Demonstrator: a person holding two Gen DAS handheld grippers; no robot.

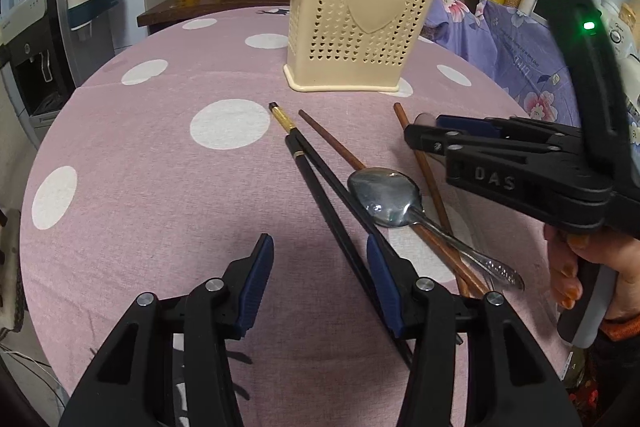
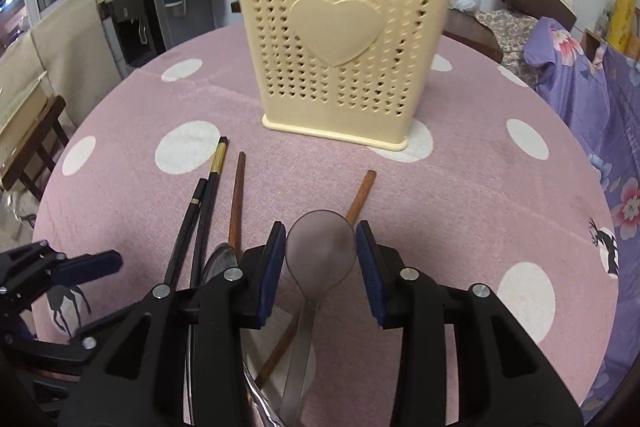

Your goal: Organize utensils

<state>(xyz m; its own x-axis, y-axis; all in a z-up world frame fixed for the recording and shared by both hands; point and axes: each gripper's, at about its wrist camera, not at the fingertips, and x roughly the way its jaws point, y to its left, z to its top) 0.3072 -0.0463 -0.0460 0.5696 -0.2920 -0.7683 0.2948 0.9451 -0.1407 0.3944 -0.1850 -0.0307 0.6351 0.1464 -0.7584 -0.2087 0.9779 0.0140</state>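
The right gripper pinches a matte spoon's bowl; at nine o'clock, the left gripper gapes empty.

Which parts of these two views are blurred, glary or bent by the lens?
Left wrist view: mostly sharp; the metal spoon shows mirror glare in its bowl; the table edge bows under the fisheye. Right wrist view: the grey spoon between the right gripper pads is soft and smeared, too close to focus; the cream utensil basket is slightly blurred; black corners vignette both views.
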